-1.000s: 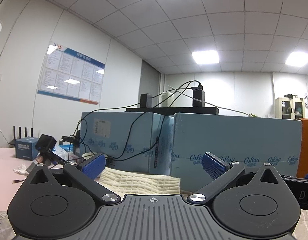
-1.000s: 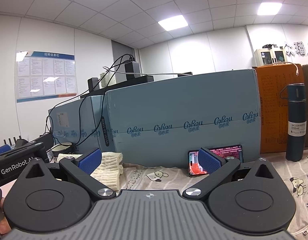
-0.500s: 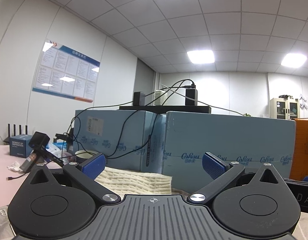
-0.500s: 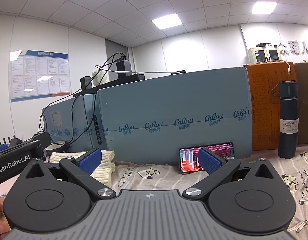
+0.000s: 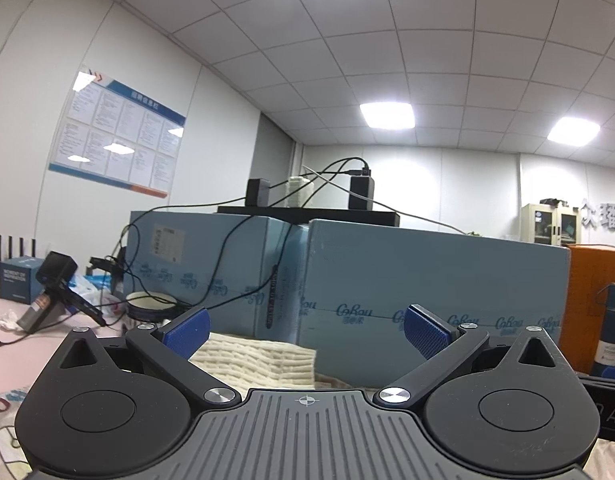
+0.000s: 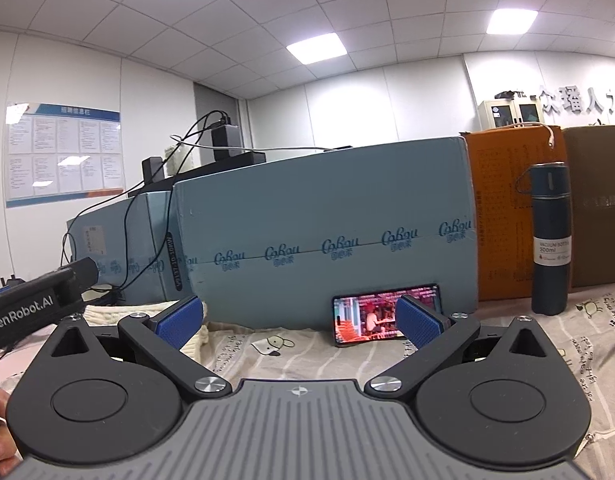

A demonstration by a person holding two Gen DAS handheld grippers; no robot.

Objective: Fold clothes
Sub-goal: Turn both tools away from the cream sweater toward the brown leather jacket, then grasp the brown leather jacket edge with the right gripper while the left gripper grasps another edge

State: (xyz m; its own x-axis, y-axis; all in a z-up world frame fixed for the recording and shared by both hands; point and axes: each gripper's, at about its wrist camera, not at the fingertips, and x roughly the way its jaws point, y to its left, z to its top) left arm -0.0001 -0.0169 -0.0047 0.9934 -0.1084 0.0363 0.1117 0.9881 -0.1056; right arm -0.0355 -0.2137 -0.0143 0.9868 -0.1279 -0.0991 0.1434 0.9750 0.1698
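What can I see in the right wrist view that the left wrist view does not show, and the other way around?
Only the right wrist view shows the phone with a lit screen leaning on the blue box, and the printed cloth. Only the left wrist view shows the small dark box and the bowl. Both show the cream knitted garment, the vacuum bottle, the wall poster, and an open, empty gripper: left gripper, right gripper.

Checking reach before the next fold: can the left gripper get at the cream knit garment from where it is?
Probably yes. The left gripper is open and the cream knit garment lies just ahead, nothing between them.
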